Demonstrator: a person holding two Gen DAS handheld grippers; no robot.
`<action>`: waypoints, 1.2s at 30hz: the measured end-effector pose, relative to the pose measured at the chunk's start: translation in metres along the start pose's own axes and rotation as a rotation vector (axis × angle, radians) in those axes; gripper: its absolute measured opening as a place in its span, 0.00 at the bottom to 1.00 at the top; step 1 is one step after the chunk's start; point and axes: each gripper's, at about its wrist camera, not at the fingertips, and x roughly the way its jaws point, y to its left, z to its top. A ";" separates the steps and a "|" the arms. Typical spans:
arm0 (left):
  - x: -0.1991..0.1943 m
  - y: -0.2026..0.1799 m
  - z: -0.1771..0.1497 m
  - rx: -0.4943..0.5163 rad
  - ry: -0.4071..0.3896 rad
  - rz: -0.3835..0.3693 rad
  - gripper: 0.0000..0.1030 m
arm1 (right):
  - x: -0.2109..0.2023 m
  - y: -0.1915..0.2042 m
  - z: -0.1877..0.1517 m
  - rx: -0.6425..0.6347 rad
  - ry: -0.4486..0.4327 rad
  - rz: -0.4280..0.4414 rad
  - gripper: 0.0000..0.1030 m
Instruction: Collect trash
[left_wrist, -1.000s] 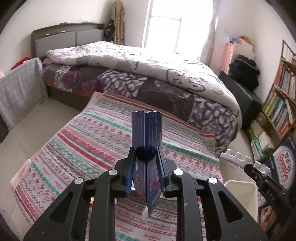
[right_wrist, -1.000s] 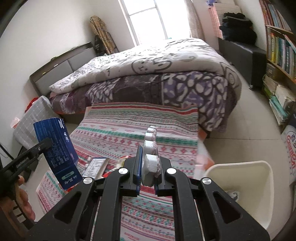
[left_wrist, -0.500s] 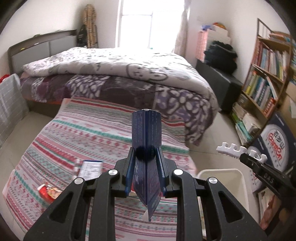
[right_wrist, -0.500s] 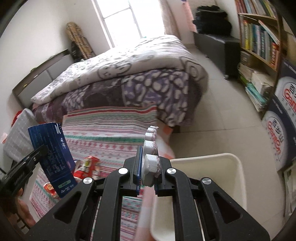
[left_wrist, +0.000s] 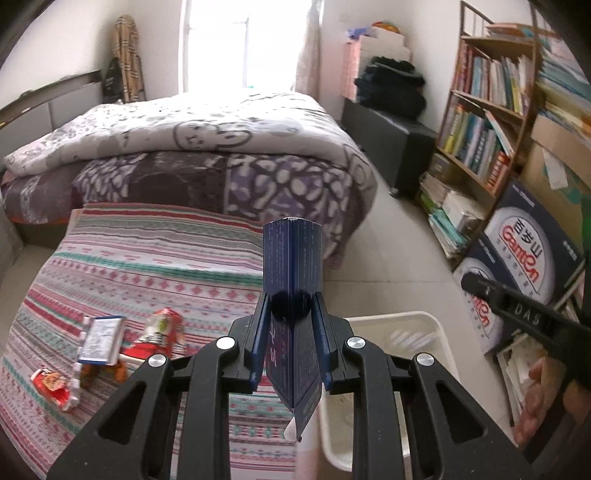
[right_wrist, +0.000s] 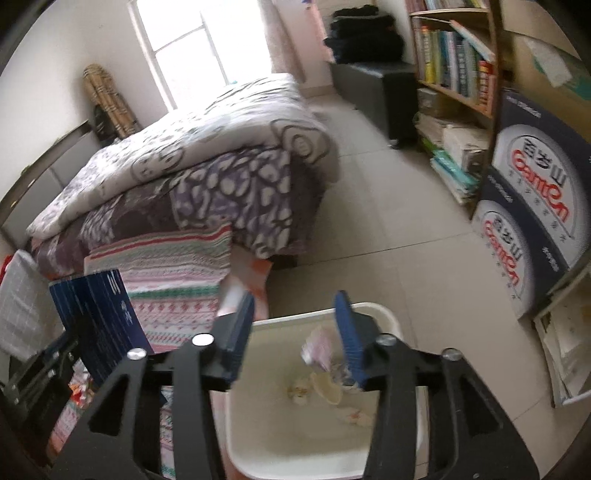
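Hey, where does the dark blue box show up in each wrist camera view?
Left wrist: dark blue box at centre, clamped upright in the left gripper.
Right wrist: same box at lower left.
Shared landmark: white bin, lower right in the left view, bottom centre in the right.

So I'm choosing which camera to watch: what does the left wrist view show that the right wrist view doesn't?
Only the left wrist view shows the wrappers left on the striped blanket. Only the right wrist view shows the trash inside the bin, under the right gripper, whose jaws are opening with nothing between them. Both show the blue box clamped in the left gripper, the bed and the bookshelf.
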 end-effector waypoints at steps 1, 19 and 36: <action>0.002 -0.006 -0.001 0.006 0.004 -0.006 0.22 | -0.001 -0.007 0.001 0.015 -0.005 -0.010 0.49; 0.029 -0.080 -0.020 0.095 0.065 -0.088 0.25 | -0.017 -0.082 0.012 0.141 -0.092 -0.222 0.87; 0.022 -0.068 -0.024 0.095 0.051 -0.036 0.65 | -0.024 -0.061 0.011 0.068 -0.146 -0.306 0.93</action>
